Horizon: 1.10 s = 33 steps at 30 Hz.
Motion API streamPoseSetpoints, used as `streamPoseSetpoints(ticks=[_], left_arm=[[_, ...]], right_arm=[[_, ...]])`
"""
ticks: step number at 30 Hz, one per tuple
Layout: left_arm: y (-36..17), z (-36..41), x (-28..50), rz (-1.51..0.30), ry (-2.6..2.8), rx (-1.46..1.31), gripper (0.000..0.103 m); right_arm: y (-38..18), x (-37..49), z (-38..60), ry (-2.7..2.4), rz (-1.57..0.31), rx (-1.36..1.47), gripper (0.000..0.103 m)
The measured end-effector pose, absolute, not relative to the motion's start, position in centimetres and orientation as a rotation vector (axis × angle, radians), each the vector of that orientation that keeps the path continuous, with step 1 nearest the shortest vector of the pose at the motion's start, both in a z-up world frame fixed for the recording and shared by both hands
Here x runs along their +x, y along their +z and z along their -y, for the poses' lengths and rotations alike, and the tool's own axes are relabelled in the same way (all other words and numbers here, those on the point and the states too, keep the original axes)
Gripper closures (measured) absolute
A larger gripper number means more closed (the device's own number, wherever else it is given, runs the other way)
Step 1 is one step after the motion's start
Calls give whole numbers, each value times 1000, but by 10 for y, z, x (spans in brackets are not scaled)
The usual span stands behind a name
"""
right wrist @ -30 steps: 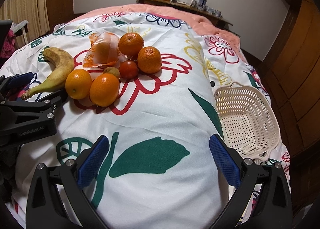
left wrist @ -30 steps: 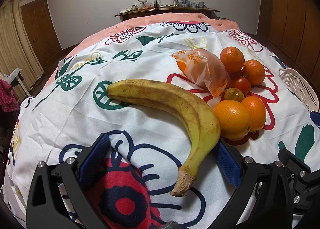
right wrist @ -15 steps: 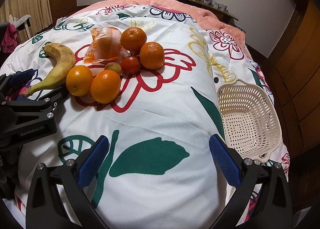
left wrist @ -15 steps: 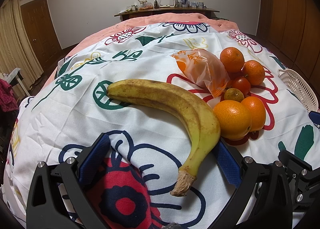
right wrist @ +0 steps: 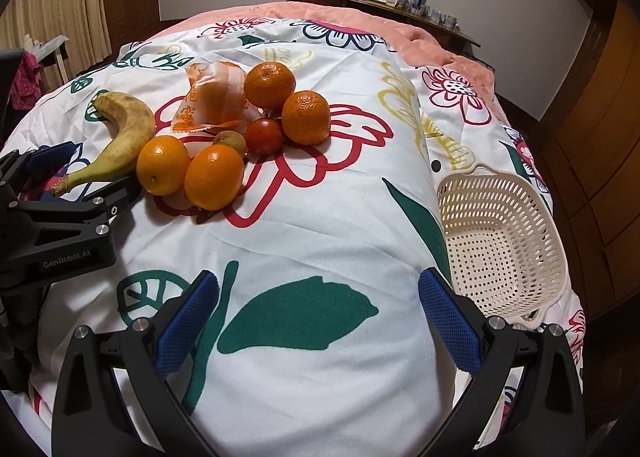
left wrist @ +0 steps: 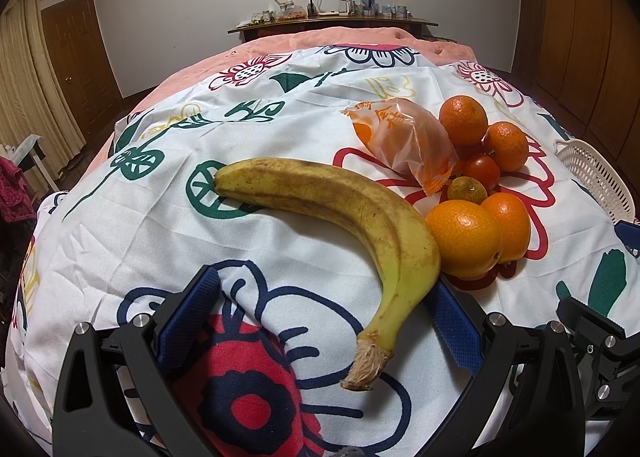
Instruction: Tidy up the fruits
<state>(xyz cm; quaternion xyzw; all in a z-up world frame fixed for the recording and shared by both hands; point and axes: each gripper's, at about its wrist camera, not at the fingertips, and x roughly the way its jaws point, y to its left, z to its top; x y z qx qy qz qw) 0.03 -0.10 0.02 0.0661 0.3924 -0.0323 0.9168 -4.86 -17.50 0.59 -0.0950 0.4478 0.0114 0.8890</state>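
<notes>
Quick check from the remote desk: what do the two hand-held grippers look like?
Both match: black, angular frames with silver screw heads and blue textured pads on the fingers. The left hand-held gripper shows white "GenRobot.AI" lettering in the right wrist view. The right hand-held gripper looks identical.

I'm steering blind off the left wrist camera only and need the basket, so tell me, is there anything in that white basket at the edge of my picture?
Observer: No, the basket is empty; the right wrist view shows its bare perforated floor.
Operator: What's between the right gripper's fingers?
Observer: Nothing. The right gripper is open over a green leaf print on the sheet.
Operator: Is the basket close to the oranges?
Observer: No, it sits apart at the bed's right edge, with bare sheet between it and the oranges.
</notes>
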Motion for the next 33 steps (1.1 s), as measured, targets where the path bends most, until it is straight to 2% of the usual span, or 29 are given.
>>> streamPoseSetpoints(ticks=[12,33], left_arm=[[0,6,-1,-806,-73,136,2],[39,-10,-18,-754,-174,58,2]], right_arm=[[5,-46,175,25,-949,-207,5],[8,-48,180,46,-940,-171,5]])
